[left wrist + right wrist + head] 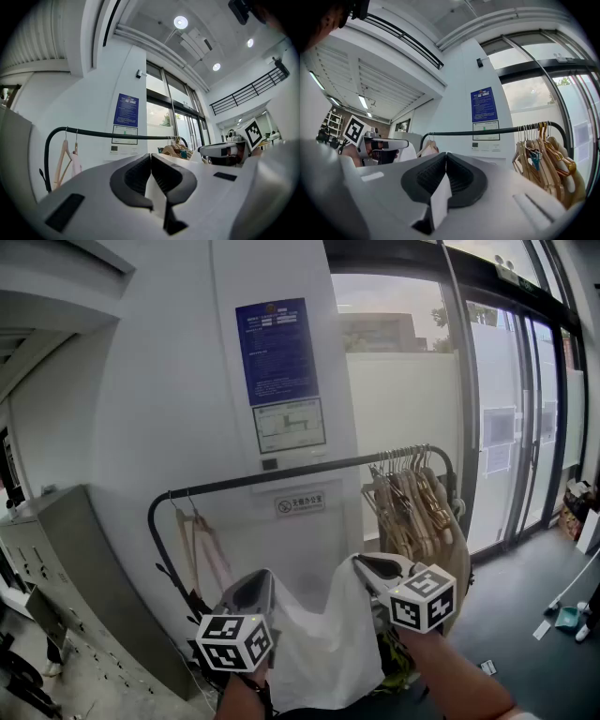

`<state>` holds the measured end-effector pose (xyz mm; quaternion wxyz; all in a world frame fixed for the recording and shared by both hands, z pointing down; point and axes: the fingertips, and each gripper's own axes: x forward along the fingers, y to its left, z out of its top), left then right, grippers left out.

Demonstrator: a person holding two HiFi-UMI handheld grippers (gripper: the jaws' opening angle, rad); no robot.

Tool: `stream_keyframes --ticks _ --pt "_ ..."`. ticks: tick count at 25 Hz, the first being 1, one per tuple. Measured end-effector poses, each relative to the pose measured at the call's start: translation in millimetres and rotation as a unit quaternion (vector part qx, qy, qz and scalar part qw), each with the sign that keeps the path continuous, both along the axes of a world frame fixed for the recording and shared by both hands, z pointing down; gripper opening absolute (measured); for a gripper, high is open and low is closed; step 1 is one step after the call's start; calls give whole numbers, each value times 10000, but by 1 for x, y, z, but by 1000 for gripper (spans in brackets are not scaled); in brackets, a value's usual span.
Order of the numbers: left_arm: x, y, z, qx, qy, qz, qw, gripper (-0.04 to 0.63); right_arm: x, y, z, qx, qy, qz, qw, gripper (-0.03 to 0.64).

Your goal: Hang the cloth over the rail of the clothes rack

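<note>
Head view: the left gripper [251, 589] and the right gripper [373, 568] are raised side by side, each pinching an upper corner of the white cloth [323, 648]. The cloth sags between them and hangs down, in front of and below the black rail [309, 470] of the clothes rack, not touching it. Wooden hangers [412, 507] crowd the rail's right end, and a hanger with a pale pink garment [204, 554] hangs near its left end. On the wall behind the rack is a blue poster [278, 351] with white print too small to read. A white chart [290, 425] sits under it. Lower down is a small sign [300, 503] with a red prohibition circle and characters I cannot make out. Each gripper's cube bears black-and-white square markers and no words.

Left gripper view: the jaws are pressed together on a thin fold of the cloth, which shows white between the ribbed pads. The rail runs across beyond the jaws, with the blue poster above it, still unreadable. The right gripper and its marker cube show at the right.

Right gripper view: the jaws are closed on a white strip of the cloth that droops toward the camera. The rail, the hangers and the poster stand behind, and the left gripper shows at the left.
</note>
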<state>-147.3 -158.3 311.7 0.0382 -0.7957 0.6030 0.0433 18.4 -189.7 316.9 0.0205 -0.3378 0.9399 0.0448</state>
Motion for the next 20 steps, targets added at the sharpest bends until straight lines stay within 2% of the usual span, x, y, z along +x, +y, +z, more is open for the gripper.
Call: stream_keyframes --ticks 12,20 --pt "-4 -6 2 -17 40 63 10000 11 -2 -4 1 -7 -30 71 10000 6" --pt "-16 -11 -10 46 5 286 9996 11 -9 -8 -5 51 -59 201 9998 9"
